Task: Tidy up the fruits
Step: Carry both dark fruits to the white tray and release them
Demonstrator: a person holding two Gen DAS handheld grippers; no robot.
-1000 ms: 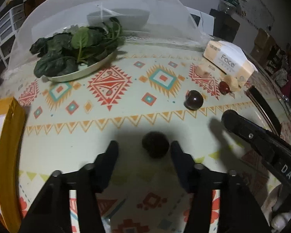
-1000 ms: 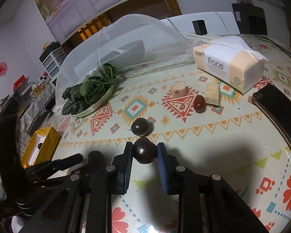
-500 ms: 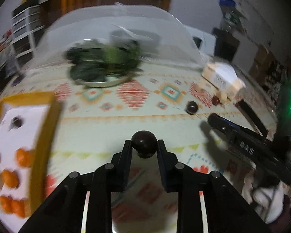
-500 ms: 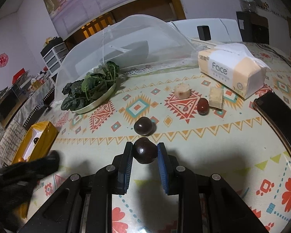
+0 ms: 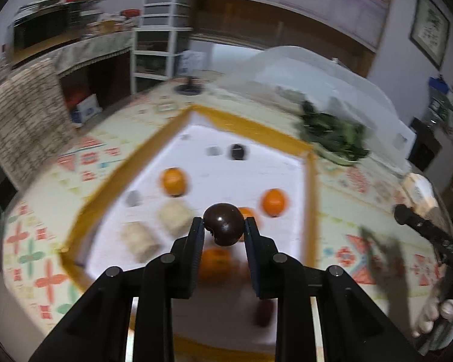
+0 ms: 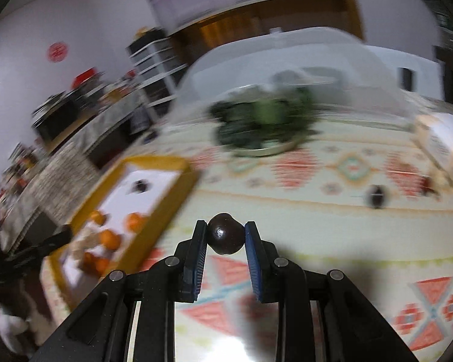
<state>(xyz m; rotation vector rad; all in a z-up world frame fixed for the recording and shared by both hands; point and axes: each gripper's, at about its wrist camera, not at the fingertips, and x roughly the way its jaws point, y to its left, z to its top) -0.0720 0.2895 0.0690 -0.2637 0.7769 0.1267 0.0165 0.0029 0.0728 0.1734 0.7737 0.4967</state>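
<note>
My left gripper [image 5: 223, 226] is shut on a dark round fruit [image 5: 224, 223] and holds it above the yellow-rimmed white tray [image 5: 310, 187]. The tray holds several oranges [image 5: 273, 202], pale cut pieces [image 5: 175, 217] and another dark fruit [image 5: 238, 151]. My right gripper [image 6: 226, 235] is shut on a second dark round fruit [image 6: 226, 237], above the patterned tablecloth to the right of the tray [image 6: 163, 193]. One more dark fruit [image 6: 376, 196] lies on the cloth at the far right. Both views are blurred.
A plate of leafy greens [image 6: 265, 123] stands in front of a clear mesh food cover [image 6: 287, 60]. A tissue pack [image 6: 441, 141] lies at the right. Shelves and drawers [image 5: 163, 30] stand beyond the table's left edge.
My left gripper shut on the dark fruit, lifted it and swung left over the tray. My right gripper, still holding its fruit, has swung left toward the tray.
</note>
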